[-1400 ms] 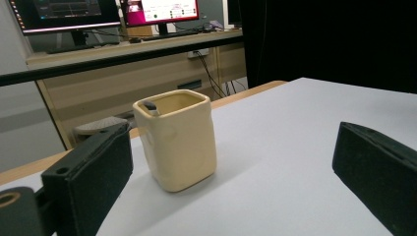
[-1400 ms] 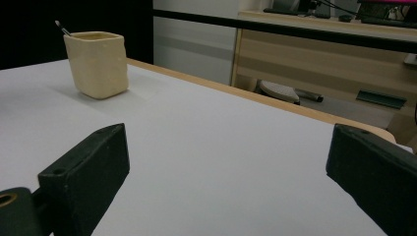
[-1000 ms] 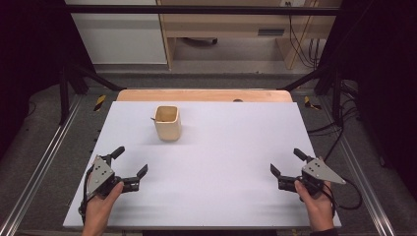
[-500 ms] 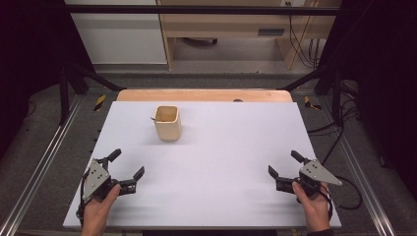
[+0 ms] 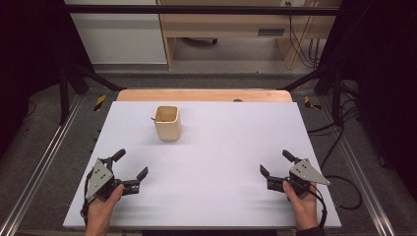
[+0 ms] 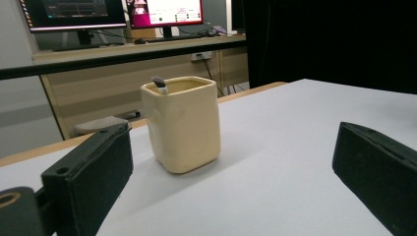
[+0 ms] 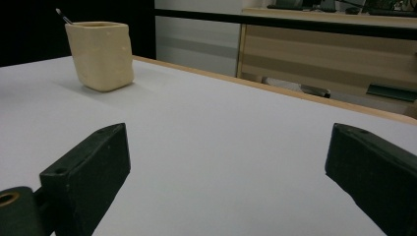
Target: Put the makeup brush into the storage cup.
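A cream square cup [image 5: 167, 123] stands upright on the white table [image 5: 221, 147], toward its far left. A thin dark-tipped stick [image 6: 160, 84] pokes out of the cup's rim. My left gripper [image 5: 131, 165] rests low at the near left corner, open and empty, with the cup [image 6: 181, 123] ahead between its jaws. My right gripper [image 5: 276, 163] sits at the near right, also open and empty. From it the cup [image 7: 101, 55] shows far off at the upper left, with the stick [image 7: 64, 16] leaning out.
A wooden strip [image 5: 201, 95] edges the table's far side. Metal rails [image 5: 44, 162] run along both sides, and cables [image 5: 339, 182] lie on the floor at right. A wooden desk [image 6: 123, 64] with monitors stands beyond the table.
Both hands have drawn the grippers slightly toward the table's near edge. Their jaws stay open, and the cup has not moved.
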Demonstrator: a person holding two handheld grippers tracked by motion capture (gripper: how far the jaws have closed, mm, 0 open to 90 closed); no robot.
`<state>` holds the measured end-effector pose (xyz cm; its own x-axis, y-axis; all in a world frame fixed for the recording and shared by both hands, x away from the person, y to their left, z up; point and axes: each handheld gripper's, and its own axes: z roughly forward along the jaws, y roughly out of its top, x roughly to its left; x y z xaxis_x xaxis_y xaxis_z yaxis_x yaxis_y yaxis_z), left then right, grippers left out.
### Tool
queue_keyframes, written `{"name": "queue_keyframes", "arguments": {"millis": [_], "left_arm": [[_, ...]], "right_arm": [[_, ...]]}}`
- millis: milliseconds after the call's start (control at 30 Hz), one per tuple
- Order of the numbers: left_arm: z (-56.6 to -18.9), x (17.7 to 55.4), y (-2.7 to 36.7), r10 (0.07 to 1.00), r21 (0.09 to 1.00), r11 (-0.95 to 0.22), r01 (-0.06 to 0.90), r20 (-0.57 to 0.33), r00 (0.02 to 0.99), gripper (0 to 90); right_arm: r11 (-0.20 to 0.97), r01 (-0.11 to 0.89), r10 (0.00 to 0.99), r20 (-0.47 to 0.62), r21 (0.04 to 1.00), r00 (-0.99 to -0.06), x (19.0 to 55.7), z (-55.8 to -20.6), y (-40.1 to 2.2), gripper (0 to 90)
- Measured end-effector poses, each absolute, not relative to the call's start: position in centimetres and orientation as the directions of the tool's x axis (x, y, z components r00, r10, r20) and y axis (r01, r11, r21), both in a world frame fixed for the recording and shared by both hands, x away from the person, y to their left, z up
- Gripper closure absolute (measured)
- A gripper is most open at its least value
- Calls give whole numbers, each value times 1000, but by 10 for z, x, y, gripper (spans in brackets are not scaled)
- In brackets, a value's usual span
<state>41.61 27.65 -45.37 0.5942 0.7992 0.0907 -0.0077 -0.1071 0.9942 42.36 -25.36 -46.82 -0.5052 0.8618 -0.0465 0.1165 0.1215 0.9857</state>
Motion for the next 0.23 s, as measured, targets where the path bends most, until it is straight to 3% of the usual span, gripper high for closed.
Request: {"name": "queue_keyframes", "arguments": {"millis": [233], "left_arm": [[-456,420,270,789,993,-119,1,94,607,19]], "right_arm": [[130,123,870,-54,984,-490,421,-473,-259,35]]}}
